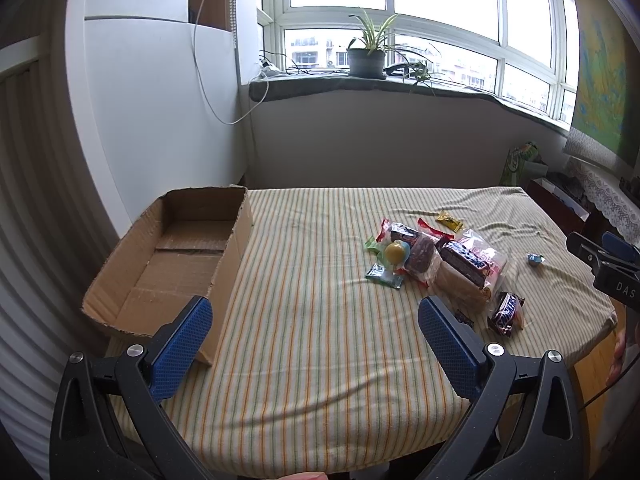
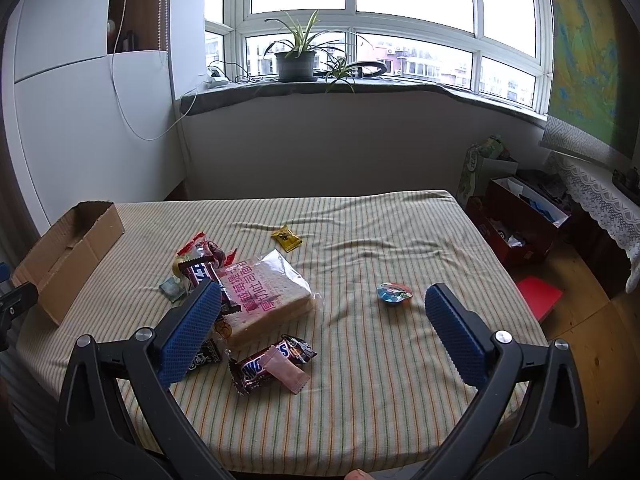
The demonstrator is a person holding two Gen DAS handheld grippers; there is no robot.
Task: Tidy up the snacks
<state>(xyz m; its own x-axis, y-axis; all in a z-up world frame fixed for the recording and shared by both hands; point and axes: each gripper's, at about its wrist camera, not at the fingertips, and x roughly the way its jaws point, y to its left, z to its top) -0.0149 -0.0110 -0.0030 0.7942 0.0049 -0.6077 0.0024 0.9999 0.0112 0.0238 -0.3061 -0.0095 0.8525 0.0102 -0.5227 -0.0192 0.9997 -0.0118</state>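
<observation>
A table draped in a striped cloth is filling the scene. An open cardboard box is sitting at its left edge. The snack pile, with bagged bread and Snickers bars, is lying mid-table, right of the box. The left gripper and right gripper are hovering near, jaws spread wide, holding nothing.
</observation>
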